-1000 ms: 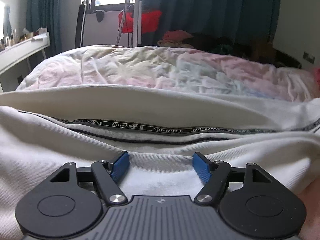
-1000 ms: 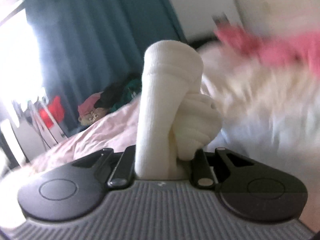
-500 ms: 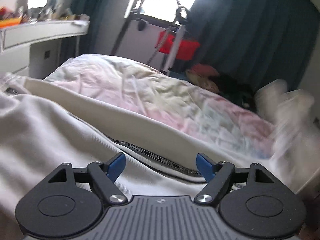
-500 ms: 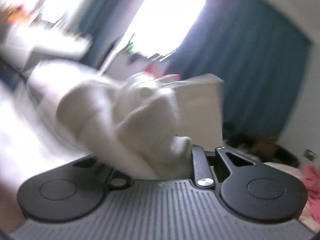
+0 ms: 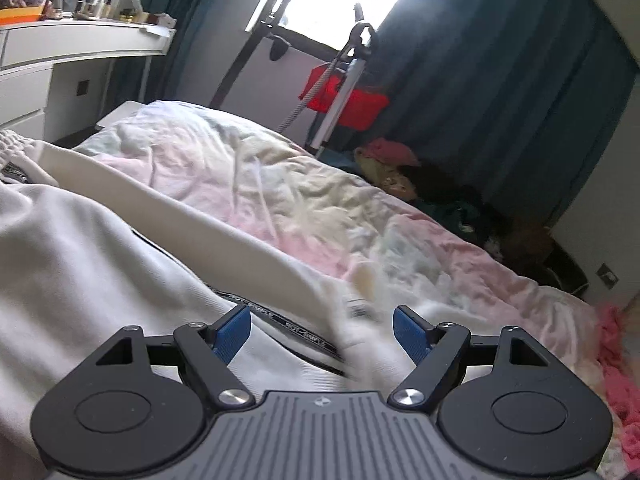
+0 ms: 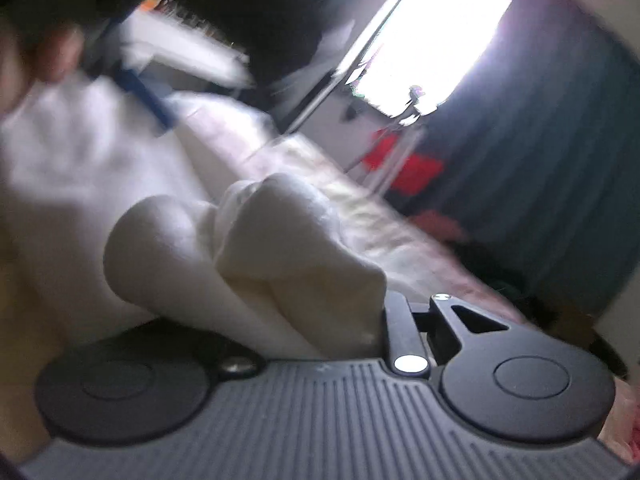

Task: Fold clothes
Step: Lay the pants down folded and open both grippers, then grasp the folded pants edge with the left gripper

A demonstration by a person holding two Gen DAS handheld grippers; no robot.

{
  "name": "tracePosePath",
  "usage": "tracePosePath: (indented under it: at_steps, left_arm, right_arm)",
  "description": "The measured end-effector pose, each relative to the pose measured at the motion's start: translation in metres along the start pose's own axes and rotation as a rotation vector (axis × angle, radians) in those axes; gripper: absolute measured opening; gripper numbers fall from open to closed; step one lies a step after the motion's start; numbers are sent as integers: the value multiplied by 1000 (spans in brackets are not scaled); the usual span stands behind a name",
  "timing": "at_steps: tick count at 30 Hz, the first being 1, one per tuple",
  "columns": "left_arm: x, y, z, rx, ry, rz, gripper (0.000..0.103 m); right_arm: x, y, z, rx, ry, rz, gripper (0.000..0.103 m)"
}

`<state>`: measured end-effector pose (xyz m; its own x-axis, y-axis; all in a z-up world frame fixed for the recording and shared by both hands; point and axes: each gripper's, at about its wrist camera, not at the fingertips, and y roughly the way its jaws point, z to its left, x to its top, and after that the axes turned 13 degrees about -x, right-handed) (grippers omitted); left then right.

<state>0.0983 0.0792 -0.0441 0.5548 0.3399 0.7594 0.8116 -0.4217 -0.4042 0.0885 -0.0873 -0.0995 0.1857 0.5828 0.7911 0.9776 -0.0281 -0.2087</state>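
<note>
White cloth, a garment (image 5: 92, 248) spread over the bed (image 5: 248, 184), lay under our left gripper (image 5: 322, 330), whose jaws had just widened and pinched nothing. Our right gripper (image 6: 332, 320) clenched a bunched fold (image 6: 280, 236) of it.

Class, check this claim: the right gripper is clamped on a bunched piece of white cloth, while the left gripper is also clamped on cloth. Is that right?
Not quite. The left gripper grips nothing: the left wrist view shows its blue pads apart above the white garment, having just opened wider. The right gripper is indeed clamped on the bunched white cloth.
</note>
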Motion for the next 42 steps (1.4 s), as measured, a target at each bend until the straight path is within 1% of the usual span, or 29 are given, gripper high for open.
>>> tracePosePath:
  at_steps: [1,4,5,6,7,8,9,10,11,13,15,17,19,20,22,23,24,25,26,27,29,31,33,35,38,41,42]
  left_arm:
    - [-1,1,0,3,9,8,80]
    - [-5,7,-1,11,21,40,80]
    - [-6,8,-1,9,21,45,80]
    - [-6,9,-2,8,23,49,80]
    - [-6,9,-2,10,29,49,80]
    - [-7,10,-3,11,34,48,80]
    - [-7,11,-3,12,40,48,80]
    - [-7,11,-3,13,41,49,80]
    - [-8,11,-1,12,32,51,80]
    - [-8,10,3,7,10,56,80]
    - [-8,8,5,1,-6,52,80]
    - [-8,5,6,-8,-10,41,80]
    - [-8,2,6,-29,-18,36,80]
    - [-8,1,6,-44,-26,37,79]
    - [-10,0,6,-87,-47,40,77]
    - [-10,-1,5,-110,-55,41,76]
    - [-11,-1,5,-132,-61,41,76]
    - [-12,-2,3,-153,-60,42,76]
    - [-13,-1,2,-174,-59,45,75]
    - [-14,0,1,-193,-59,53,75]
    - [-19,7,-1,-232,-55,88,74]
    - [-25,17,-1,-262,-67,132,73]
    - [-31,27,1,-289,-89,160,73]
    - [-32,30,-1,-299,-60,151,72]
    - [-32,31,-10,-333,20,136,68]
    - [-34,24,-20,-409,74,127,65]
    - [-34,22,-22,-456,70,134,65]
  right_arm:
    - [-3,3,3,22,4,27,19]
    - [-4,5,-8,75,59,57,24]
    - [0,6,-13,110,90,84,30]
    - [3,3,-18,150,128,112,40]
    - [7,0,-23,191,167,140,46]
    - [10,-3,-29,231,205,167,57]
    - [12,-7,-34,272,245,195,66]
    - [12,-15,-39,314,289,220,72]
    - [12,-22,-45,356,333,246,81]
    - [12,-36,-56,433,421,294,83]
    - [12,-45,-77,452,508,310,83]
    - [7,-47,-102,474,638,318,83]
    - [-1,-46,-126,472,758,312,83]
    - [-6,-39,-135,436,797,308,83]
    - [-13,-27,-148,322,820,314,82]
    - [-17,-18,-152,263,822,333,81]
    - [-22,-11,-155,218,827,363,68]
    - [-28,-3,-156,175,832,395,61]
    - [-36,3,-155,140,839,441,44]
    - [-44,13,-152,114,838,489,23]
    - [-58,27,-145,76,838,577,11]
    - [-65,33,-142,74,870,608,10]
    - [-63,30,-143,69,892,603,10]
    - [-63,26,-144,68,915,600,10]
    - [-66,20,-146,76,948,599,10]
    - [-66,17,-147,76,965,599,10]
    - [-66,16,-148,75,966,600,10]
